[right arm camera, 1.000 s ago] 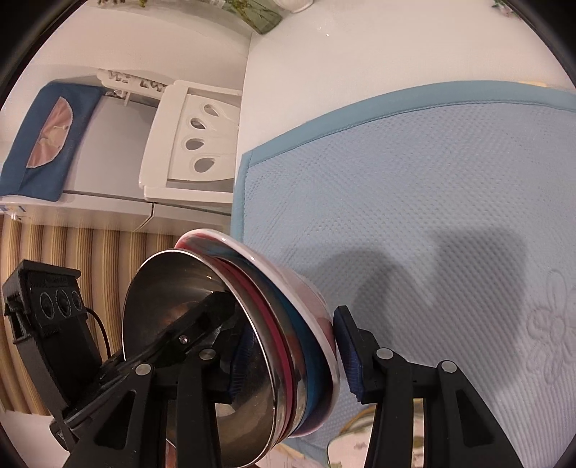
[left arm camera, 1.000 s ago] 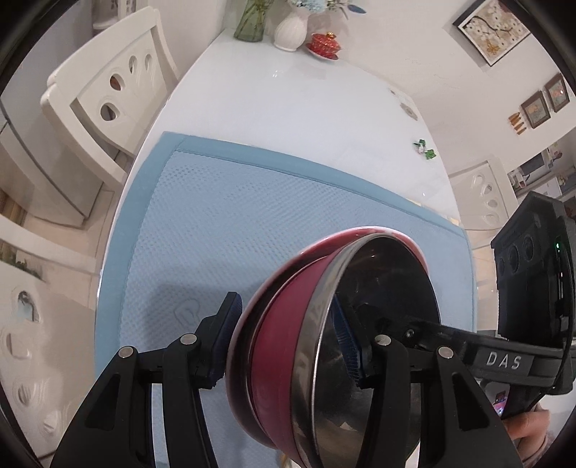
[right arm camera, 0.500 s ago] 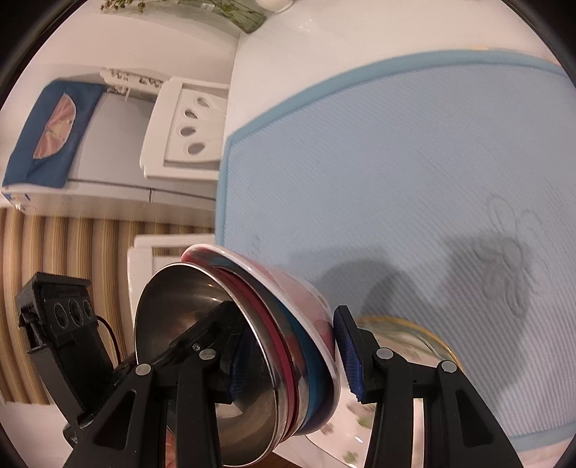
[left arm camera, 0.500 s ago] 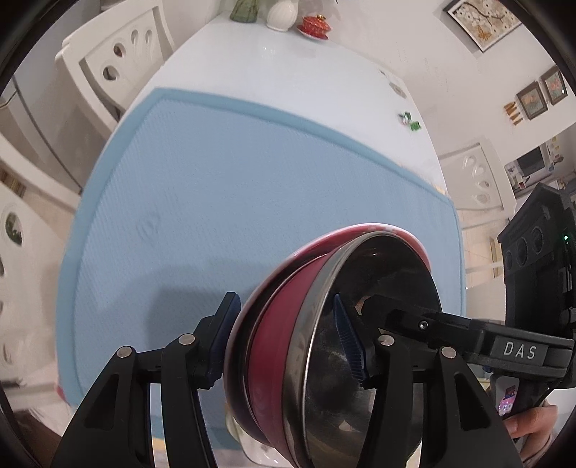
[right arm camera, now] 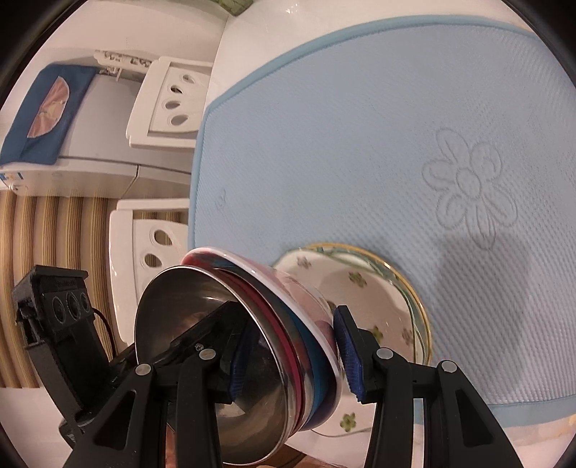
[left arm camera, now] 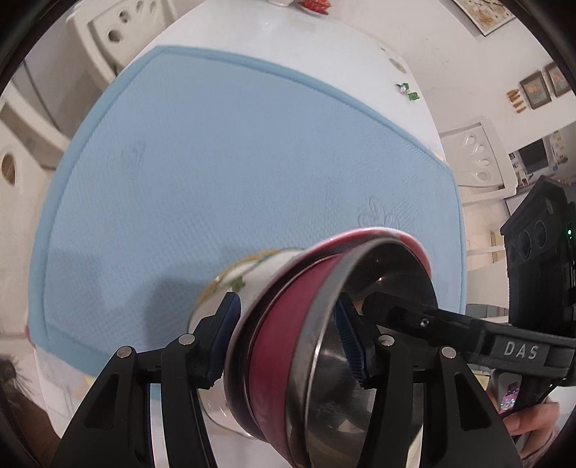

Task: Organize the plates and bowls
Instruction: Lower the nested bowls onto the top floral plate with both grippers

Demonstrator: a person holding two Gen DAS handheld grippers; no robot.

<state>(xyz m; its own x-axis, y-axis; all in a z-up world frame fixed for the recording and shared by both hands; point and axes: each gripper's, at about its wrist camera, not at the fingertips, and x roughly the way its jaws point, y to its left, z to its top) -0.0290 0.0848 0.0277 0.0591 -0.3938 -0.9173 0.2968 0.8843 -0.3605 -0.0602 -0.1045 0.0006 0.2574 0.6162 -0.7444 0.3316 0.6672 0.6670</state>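
A nested stack of bowls (left arm camera: 277, 345) is held tilted on its side above the blue mat (left arm camera: 234, 162): a steel bowl (left arm camera: 381, 284) innermost, then red and blue ones, with a white and pink one outermost. My left gripper (left arm camera: 286, 331) is shut on one side of its rims. From the opposite side my right gripper (right arm camera: 295, 356) is shut on the same stack (right arm camera: 306, 334), one finger inside the steel bowl (right arm camera: 194, 324). Just beneath the stack, white floral dishes (right arm camera: 363, 288) with gold rims sit at the near edge of the mat (right arm camera: 360, 144); the left wrist view catches them as floral dishes (left arm camera: 244, 277).
The mat lies on a white table (left arm camera: 324, 54). White chairs (right arm camera: 169, 100) stand along its left side and another chair (left arm camera: 478, 158) at the right. A red dish (left arm camera: 315, 4) and small green bits (left arm camera: 408, 90) lie at the far end.
Both grippers have carried the bowl stack across the mat toward its near edge and a little lower. The floral dishes have come into view under the stack.
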